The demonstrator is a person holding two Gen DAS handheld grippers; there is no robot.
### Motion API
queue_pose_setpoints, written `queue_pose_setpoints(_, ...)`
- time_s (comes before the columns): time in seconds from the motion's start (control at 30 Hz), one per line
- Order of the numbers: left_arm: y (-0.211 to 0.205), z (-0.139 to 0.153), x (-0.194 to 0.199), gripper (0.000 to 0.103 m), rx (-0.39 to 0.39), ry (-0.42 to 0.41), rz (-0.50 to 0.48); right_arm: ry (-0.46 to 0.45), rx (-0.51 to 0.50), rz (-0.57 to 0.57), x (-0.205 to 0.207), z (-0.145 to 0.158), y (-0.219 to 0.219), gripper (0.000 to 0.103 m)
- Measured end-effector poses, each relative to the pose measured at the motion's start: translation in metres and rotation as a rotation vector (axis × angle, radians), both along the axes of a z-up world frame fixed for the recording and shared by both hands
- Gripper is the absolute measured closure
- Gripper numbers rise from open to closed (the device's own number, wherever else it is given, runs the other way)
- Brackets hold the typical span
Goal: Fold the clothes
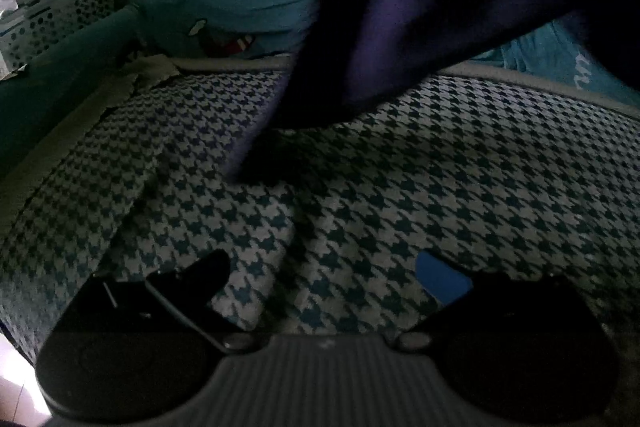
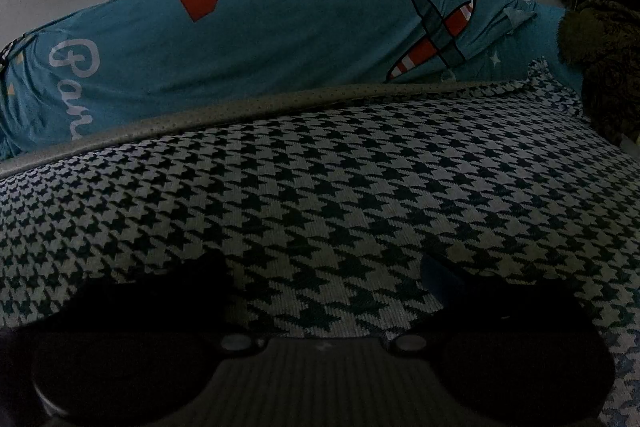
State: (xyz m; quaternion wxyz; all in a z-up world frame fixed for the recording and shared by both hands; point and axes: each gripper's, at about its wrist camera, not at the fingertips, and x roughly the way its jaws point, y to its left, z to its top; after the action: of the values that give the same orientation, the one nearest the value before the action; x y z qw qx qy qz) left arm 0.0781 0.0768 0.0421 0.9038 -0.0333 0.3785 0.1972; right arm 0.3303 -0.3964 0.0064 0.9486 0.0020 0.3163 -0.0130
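A dark purple garment [image 1: 420,11] hangs blurred from the upper right of the left wrist view. Its lower end touches the black-and-white houndstooth cover [image 1: 440,187] near the middle. What holds it up is out of frame. My left gripper [image 1: 322,263] is open low over the cover, short of the garment, with nothing between its fingers. My right gripper [image 2: 322,261] is also open over the houndstooth cover [image 2: 320,187], and no garment appears in the right wrist view.
A teal cushion with a plane print [image 2: 280,47] lies along the wall behind the cover's grey piped edge [image 2: 240,103]. A white perforated basket [image 1: 60,15] stands far left. A brown fuzzy object [image 2: 600,59] sits far right. The cover is folded over at the left [image 1: 132,167].
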Motion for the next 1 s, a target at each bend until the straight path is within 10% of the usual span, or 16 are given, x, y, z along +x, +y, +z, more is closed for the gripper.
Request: queue_pose_setpoints(1.0, -0.042, 0.005, 0.000, 0.000, 0.060, 0.014, -0.064, 0.001, -0.002, -0.004, 0.000, 0.000, 0.003, 0.000)
